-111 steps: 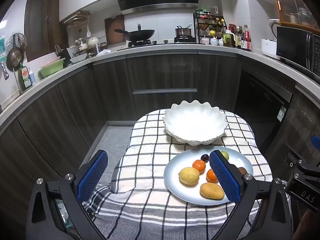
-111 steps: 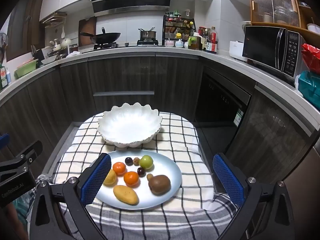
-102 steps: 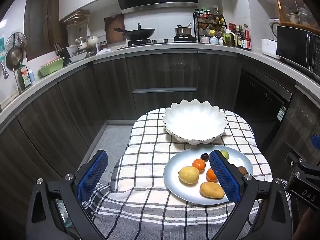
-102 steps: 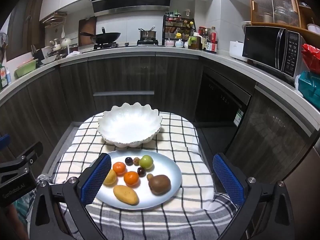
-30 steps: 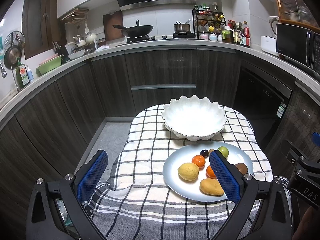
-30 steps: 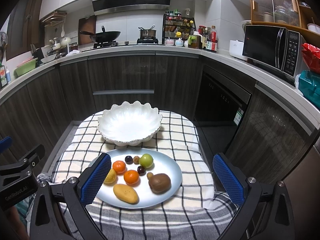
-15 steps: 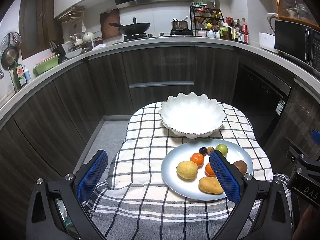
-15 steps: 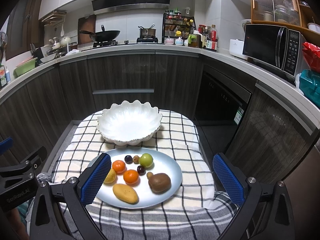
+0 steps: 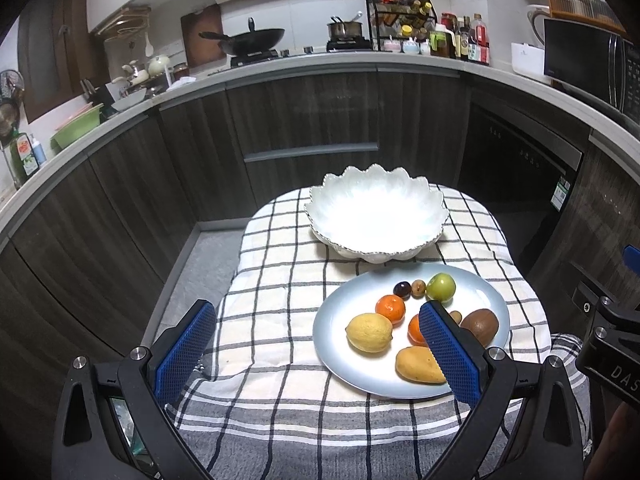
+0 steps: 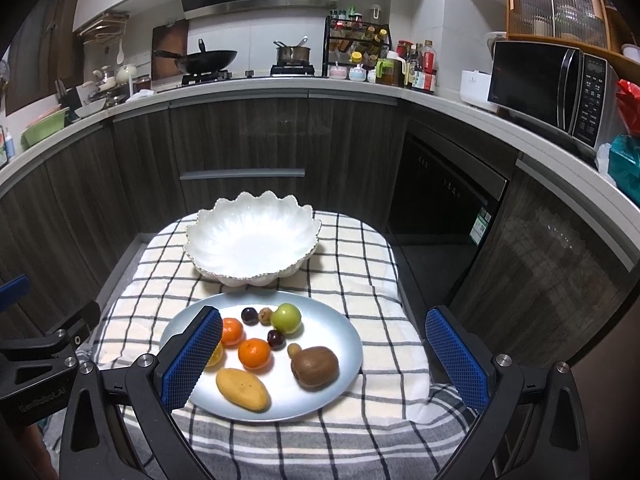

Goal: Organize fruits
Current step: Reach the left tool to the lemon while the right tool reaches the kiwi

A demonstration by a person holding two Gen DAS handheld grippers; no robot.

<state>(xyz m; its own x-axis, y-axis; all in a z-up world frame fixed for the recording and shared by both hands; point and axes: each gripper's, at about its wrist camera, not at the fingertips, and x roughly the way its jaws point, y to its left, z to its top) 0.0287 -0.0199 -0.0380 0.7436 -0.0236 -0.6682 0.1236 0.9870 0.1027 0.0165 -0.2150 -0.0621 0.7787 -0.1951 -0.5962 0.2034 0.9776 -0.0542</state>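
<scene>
Fruits (image 10: 256, 354) lie on the grey plate (image 10: 344, 344) just before the white scalloped bowl (image 10: 252, 240); "DAS" marks the right gripper (image 10: 324, 356), gaping empty like the left gripper (image 9: 316, 346).

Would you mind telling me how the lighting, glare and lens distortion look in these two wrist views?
Left wrist view: strong fisheye bends the countertop; the white bowl is nearly blown out; dark vignette at the corners. Right wrist view: same curvature, the fruit on the plate sharp and evenly lit, soft shadows under it; the microwave door shows reflections.
</scene>
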